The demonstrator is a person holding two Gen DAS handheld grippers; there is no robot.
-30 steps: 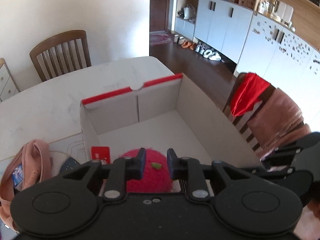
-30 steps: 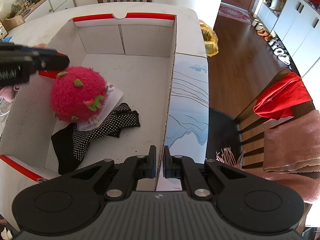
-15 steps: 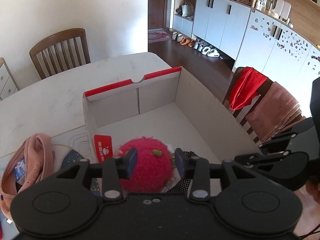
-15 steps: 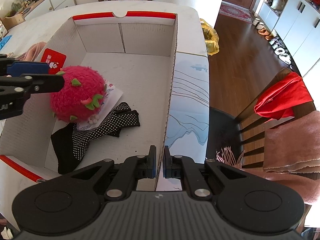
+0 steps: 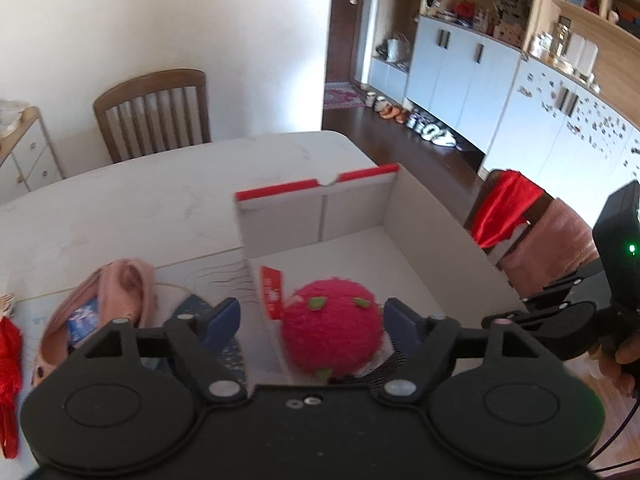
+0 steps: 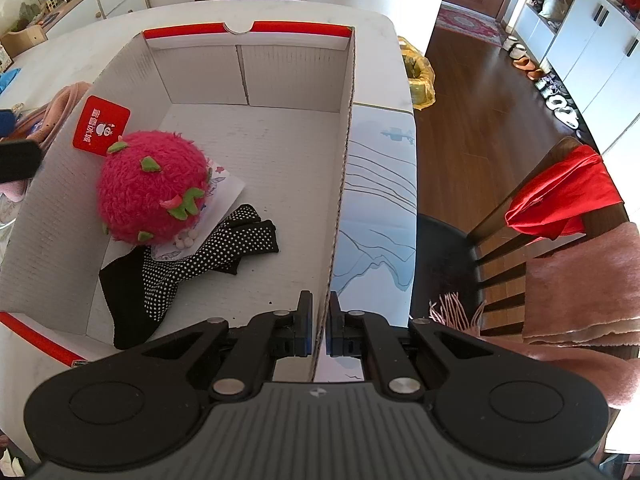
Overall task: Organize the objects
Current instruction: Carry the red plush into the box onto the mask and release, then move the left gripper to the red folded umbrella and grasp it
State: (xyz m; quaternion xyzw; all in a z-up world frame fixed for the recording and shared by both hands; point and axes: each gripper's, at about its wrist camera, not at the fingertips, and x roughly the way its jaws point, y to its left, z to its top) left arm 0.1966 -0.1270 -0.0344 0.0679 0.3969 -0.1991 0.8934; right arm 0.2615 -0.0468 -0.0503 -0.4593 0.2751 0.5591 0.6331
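Note:
A fuzzy pink plush fruit (image 6: 152, 188) with green leaves lies in the open white cardboard box (image 6: 280, 168) on a paper card (image 6: 228, 186) and a black dotted glove (image 6: 224, 248). A red tag (image 6: 102, 128) leans on the box's left wall. My left gripper (image 5: 311, 316) hovers above the plush (image 5: 330, 324) with its jaws opening; the pads stand clear of it on both sides. My right gripper (image 6: 319, 328) is shut on the box's right wall at the near corner.
A pink fabric pouch (image 5: 120, 292) and a red item (image 5: 10, 344) lie on the table left of the box. A printed mat (image 6: 376, 208) lies right of it. Wooden chairs (image 5: 154, 114) stand around, one draped with red cloth (image 6: 560, 196). A yellow bag (image 6: 420, 76) sits beyond.
The left gripper's jaws have spread wide off the plush and the gripper has drawn back and up. The plush stays in the box. The right gripper has not moved.

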